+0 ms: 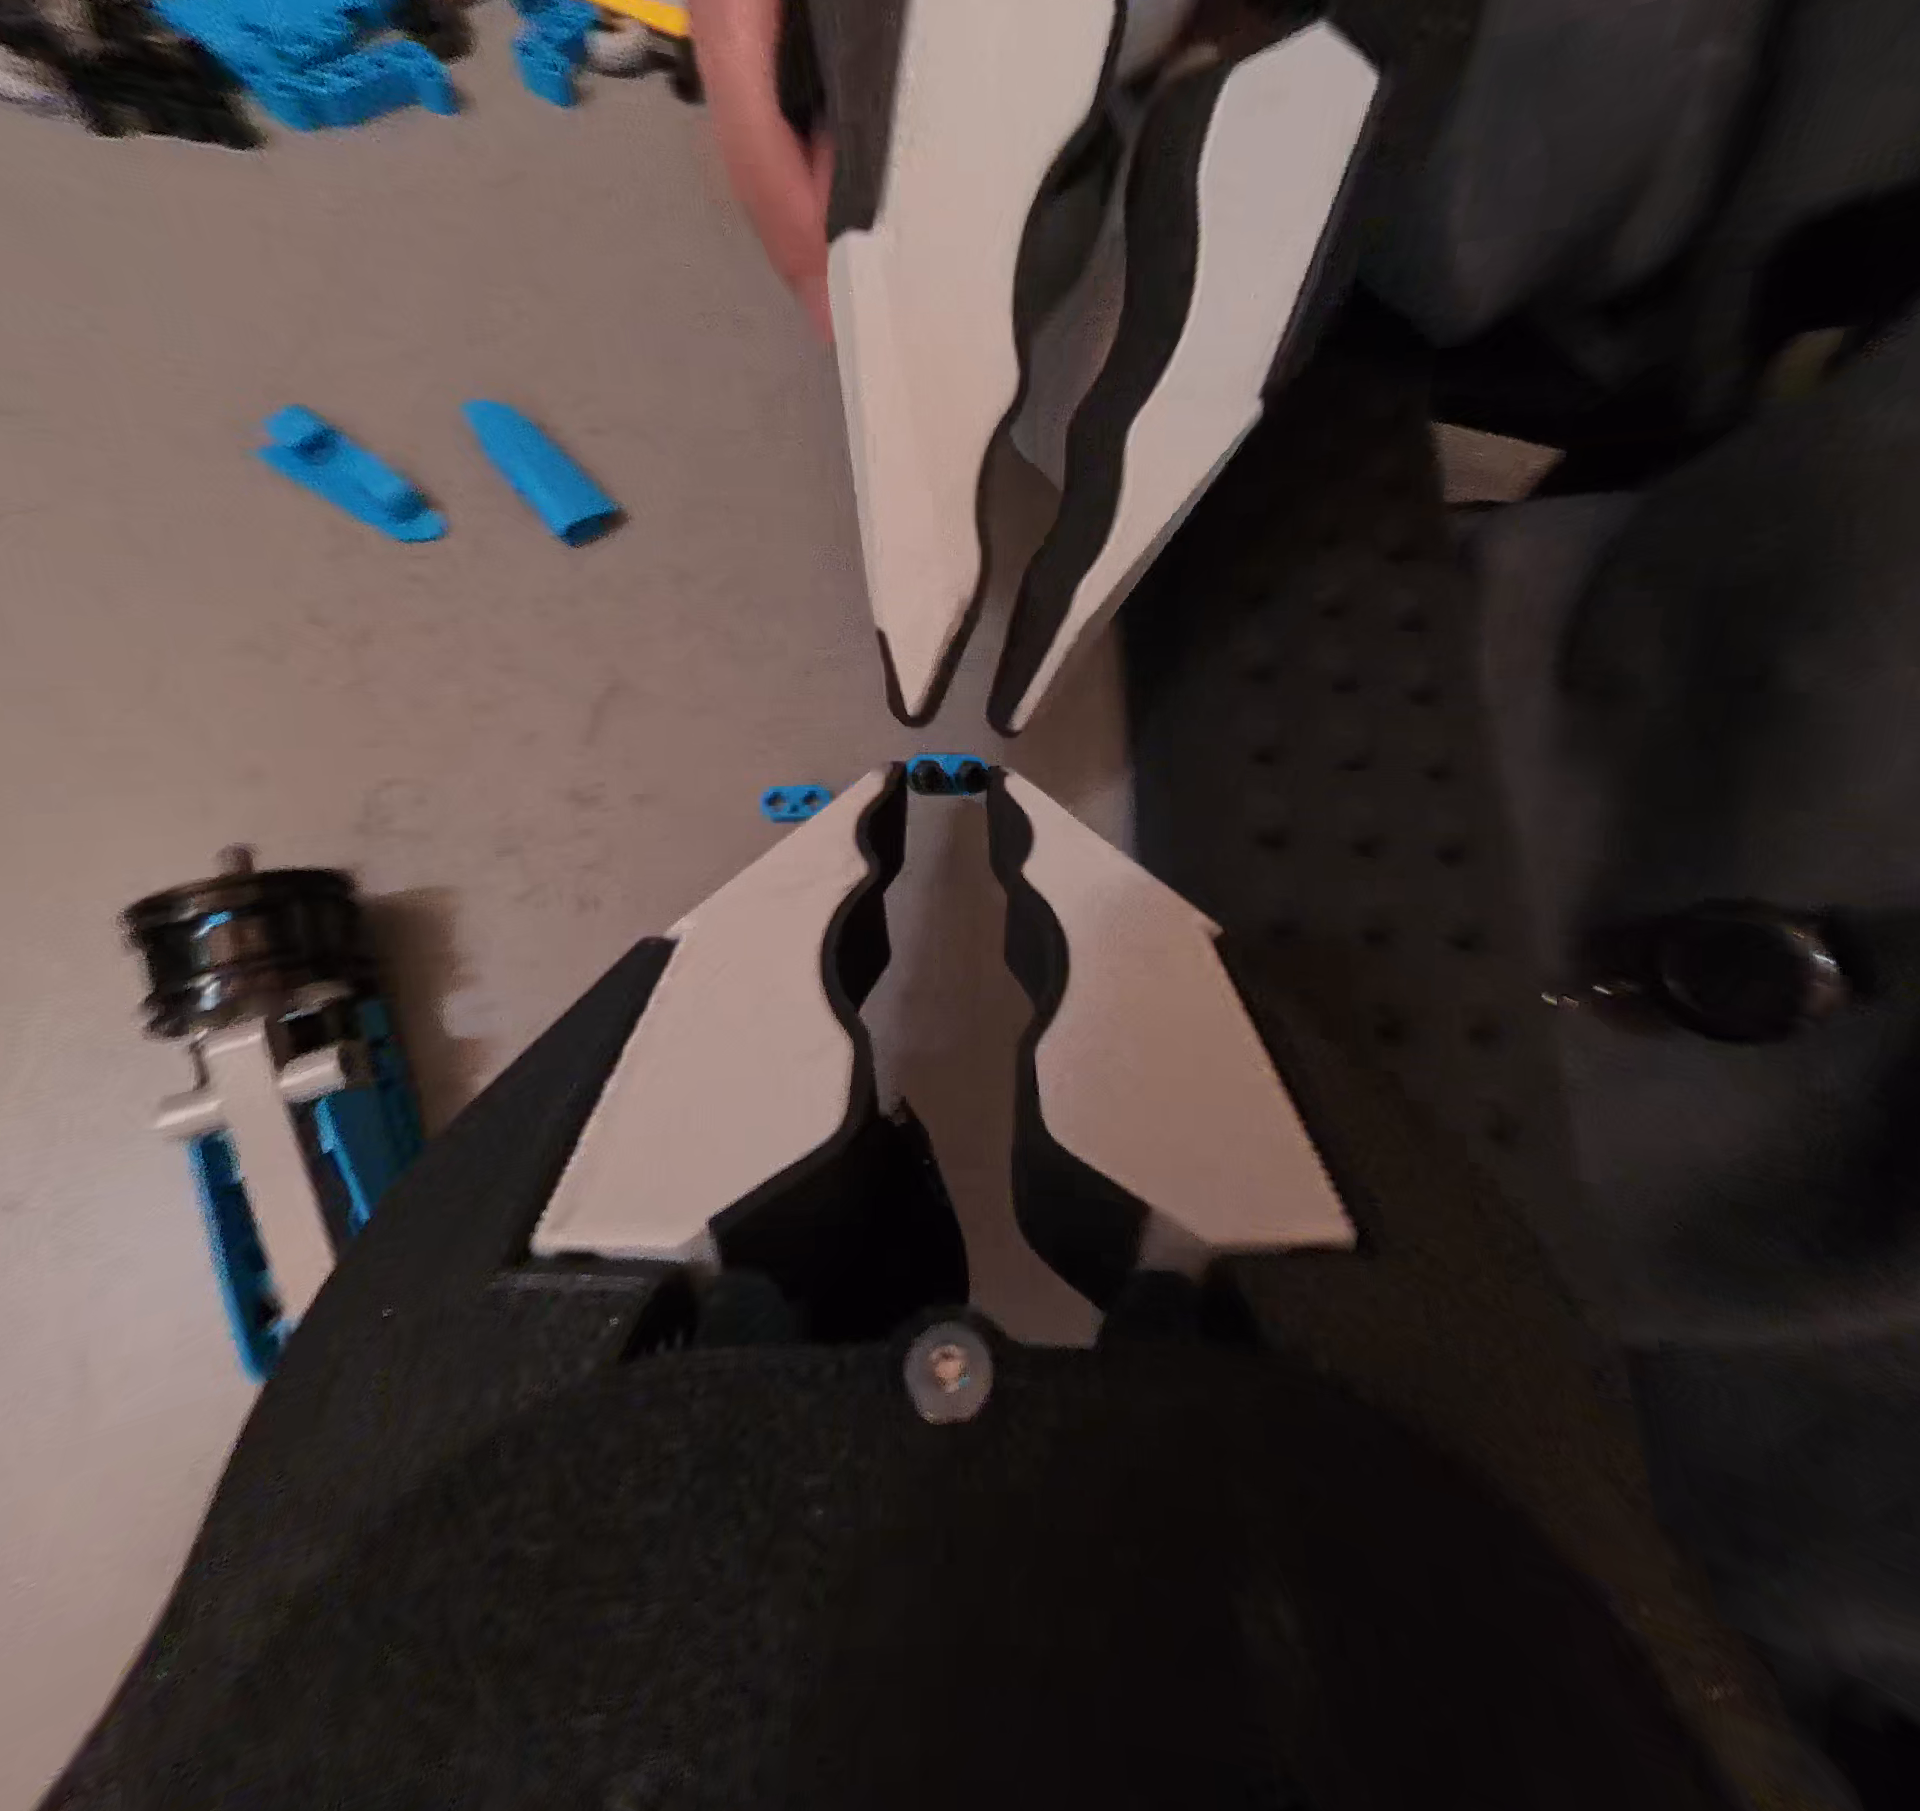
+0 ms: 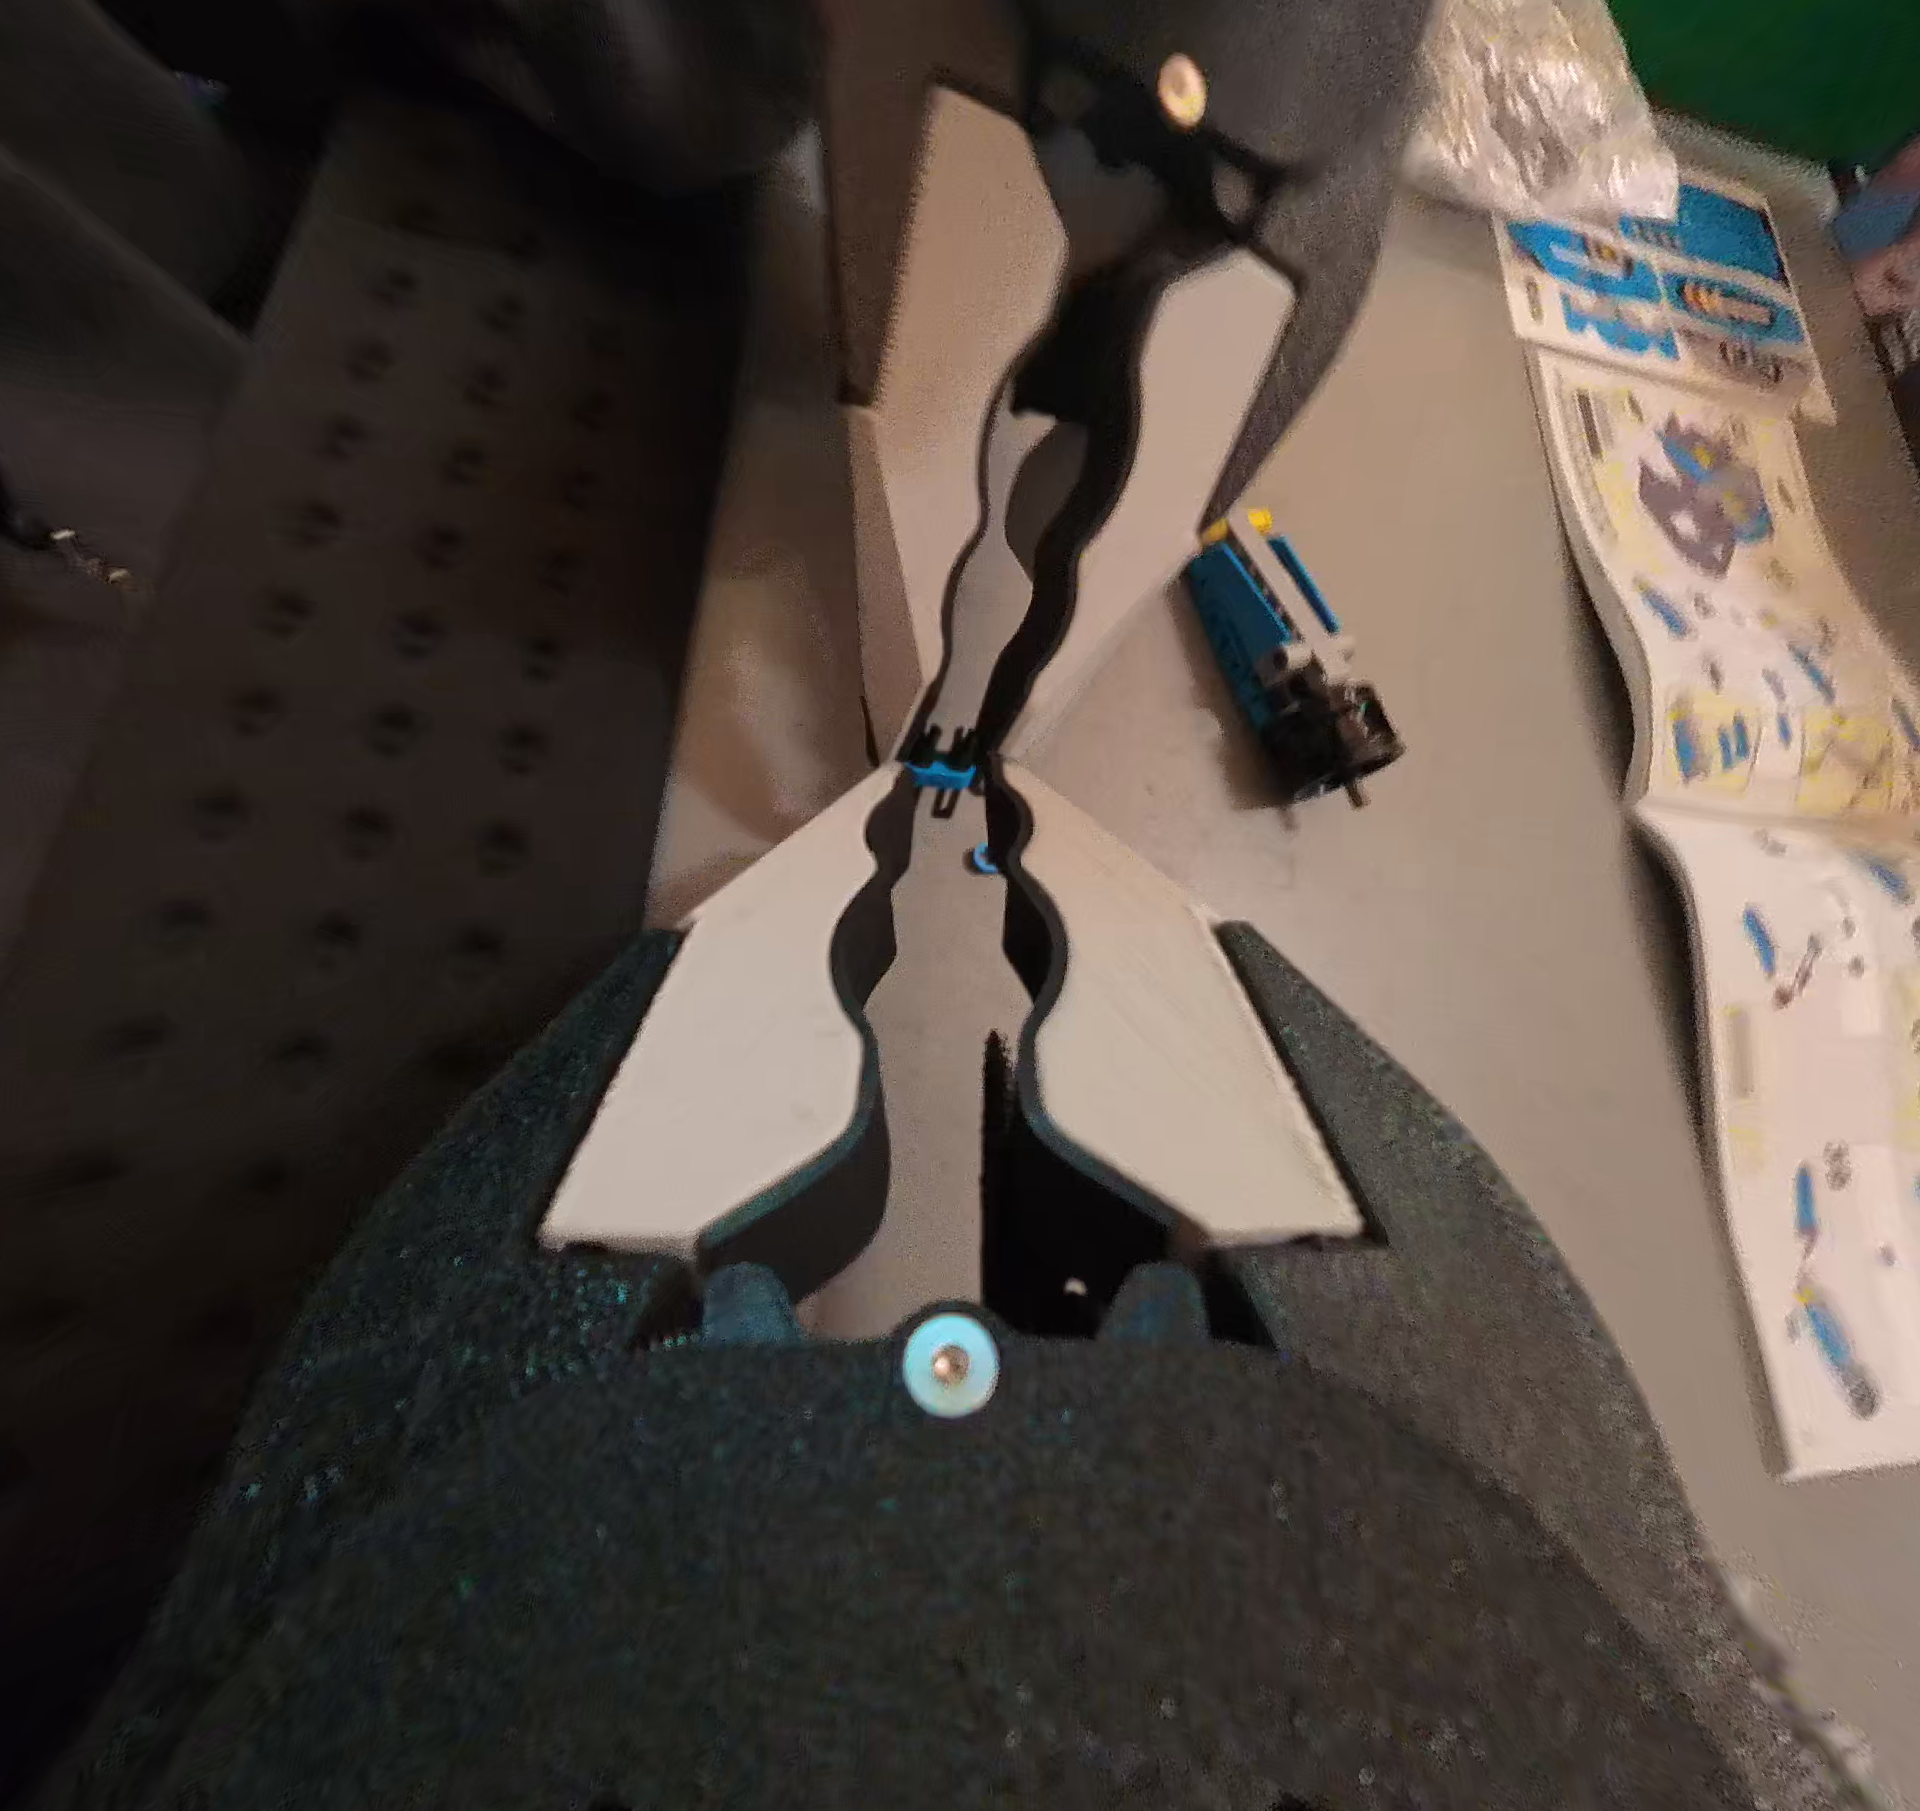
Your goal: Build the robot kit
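My left gripper [image 1: 945,776] is shut on a small blue two-hole piece [image 1: 945,774] with two black pins in it, held just above the grey table [image 1: 520,701]. My right gripper [image 1: 956,719] comes in from the top, tip to tip with the left. Its fingers stand slightly apart with nothing between them, just short of the piece. In the right wrist view the piece [image 2: 943,775] sits at the tips of my right gripper [image 2: 943,774], its pins pointing both ways, with the left gripper's fingers [image 2: 1174,431] behind it. A second small blue two-hole piece [image 1: 795,802] lies on the table to the left.
A black wheel on a blue and white assembly [image 1: 281,1034] [image 2: 1288,660] lies nearby. Two blue panels [image 1: 348,473] [image 1: 540,473] and a pile of blue and black parts [image 1: 301,26] lie farther off. An open instruction booklet [image 2: 1766,722], a plastic bag [image 2: 1538,68] and a dark perforated surface [image 2: 416,618] flank the table. A hand [image 1: 748,99] holds the right gripper. Less than 4 cm separates the two grippers' tips.
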Demonstrator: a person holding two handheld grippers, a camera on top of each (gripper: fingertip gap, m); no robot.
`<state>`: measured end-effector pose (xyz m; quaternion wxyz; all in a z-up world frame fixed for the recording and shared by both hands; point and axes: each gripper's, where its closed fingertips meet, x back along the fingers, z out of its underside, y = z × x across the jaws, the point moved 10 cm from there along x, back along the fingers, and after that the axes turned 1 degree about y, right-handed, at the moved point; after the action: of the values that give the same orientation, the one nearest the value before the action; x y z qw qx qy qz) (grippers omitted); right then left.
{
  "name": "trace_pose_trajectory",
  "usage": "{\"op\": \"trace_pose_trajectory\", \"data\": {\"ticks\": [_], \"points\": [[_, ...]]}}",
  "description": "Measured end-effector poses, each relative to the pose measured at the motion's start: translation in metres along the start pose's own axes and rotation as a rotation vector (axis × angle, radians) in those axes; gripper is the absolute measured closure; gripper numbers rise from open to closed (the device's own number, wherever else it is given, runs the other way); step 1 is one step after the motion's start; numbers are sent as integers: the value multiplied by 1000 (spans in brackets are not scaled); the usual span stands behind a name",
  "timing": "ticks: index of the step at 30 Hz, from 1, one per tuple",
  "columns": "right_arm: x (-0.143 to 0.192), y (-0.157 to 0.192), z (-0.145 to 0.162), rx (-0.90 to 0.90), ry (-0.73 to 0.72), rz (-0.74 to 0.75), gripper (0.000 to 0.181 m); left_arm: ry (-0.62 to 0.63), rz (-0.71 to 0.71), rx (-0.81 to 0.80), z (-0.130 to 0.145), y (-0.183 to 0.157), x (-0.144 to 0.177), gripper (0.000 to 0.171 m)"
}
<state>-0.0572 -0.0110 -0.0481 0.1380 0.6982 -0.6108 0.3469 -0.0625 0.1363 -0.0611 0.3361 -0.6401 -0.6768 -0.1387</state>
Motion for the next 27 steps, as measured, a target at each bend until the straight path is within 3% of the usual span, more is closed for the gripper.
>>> {"op": "trace_pose_trajectory", "data": {"ticks": [4,11,14,20,24,27], "points": [[3,-1,-24,134,66,-190,159,46,219,7,-13,1,3,157],[-8,16,-28,331,151,-309,166,221,332,-20,-15,-9,-15,157],[-13,19,-21,349,174,-277,167,245,305,-10,-13,-5,-21,158],[-5,12,-5,281,156,-110,168,111,214,77,-9,10,-19,156],[-2,-4,10,228,196,24,177,30,54,98,0,12,-10,145],[-8,-12,15,178,215,26,177,-25,-55,94,8,6,-10,147]]}}
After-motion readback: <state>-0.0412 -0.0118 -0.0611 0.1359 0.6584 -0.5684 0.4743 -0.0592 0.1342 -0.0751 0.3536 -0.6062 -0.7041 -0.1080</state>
